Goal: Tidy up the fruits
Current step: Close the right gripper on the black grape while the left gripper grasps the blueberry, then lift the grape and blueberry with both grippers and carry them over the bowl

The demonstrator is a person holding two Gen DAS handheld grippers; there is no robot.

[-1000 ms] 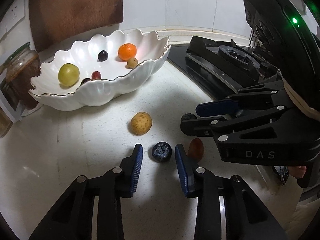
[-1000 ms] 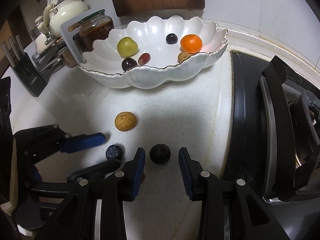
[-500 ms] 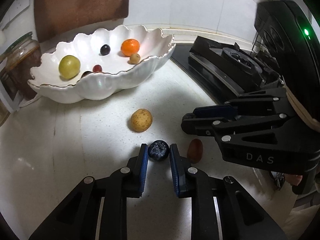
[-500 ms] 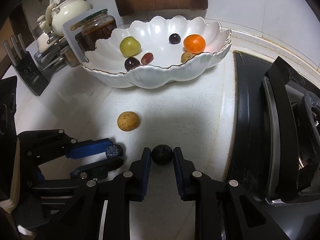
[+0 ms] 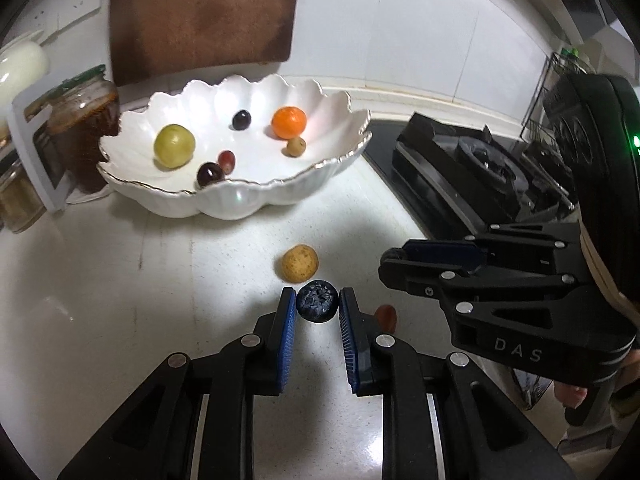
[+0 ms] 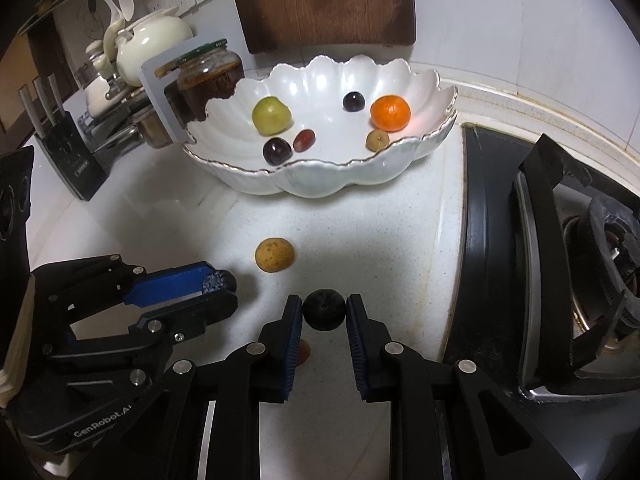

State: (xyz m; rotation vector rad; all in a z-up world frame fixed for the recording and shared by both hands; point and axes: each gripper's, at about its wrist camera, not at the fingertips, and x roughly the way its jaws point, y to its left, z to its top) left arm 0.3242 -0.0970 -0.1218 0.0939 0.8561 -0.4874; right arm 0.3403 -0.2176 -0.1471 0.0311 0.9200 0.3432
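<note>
My left gripper (image 5: 317,307) is shut on a blueberry (image 5: 317,306), held a little above the white counter. My right gripper (image 6: 324,309) is shut on a dark round fruit (image 6: 324,309); in the left wrist view that gripper (image 5: 394,258) comes in from the right. A tan longan (image 5: 300,263) lies loose on the counter just beyond both grippers. A small red fruit (image 5: 386,317) lies by my left gripper's right finger. The white scalloped bowl (image 5: 256,200) further back holds an orange (image 5: 289,122), a green fruit (image 5: 174,146), dark grapes and a small longan.
A black gas stove (image 6: 560,264) fills the right side, its edge close to my right gripper. A jar (image 6: 210,76), a teapot (image 6: 150,46) and a knife block (image 6: 70,156) crowd the back left. A wooden board (image 6: 324,4) leans on the wall behind the bowl.
Both grippers closed from open onto their fruits: left on the blueberry, right on the dark fruit. The left gripper then rose slightly with the blueberry.
</note>
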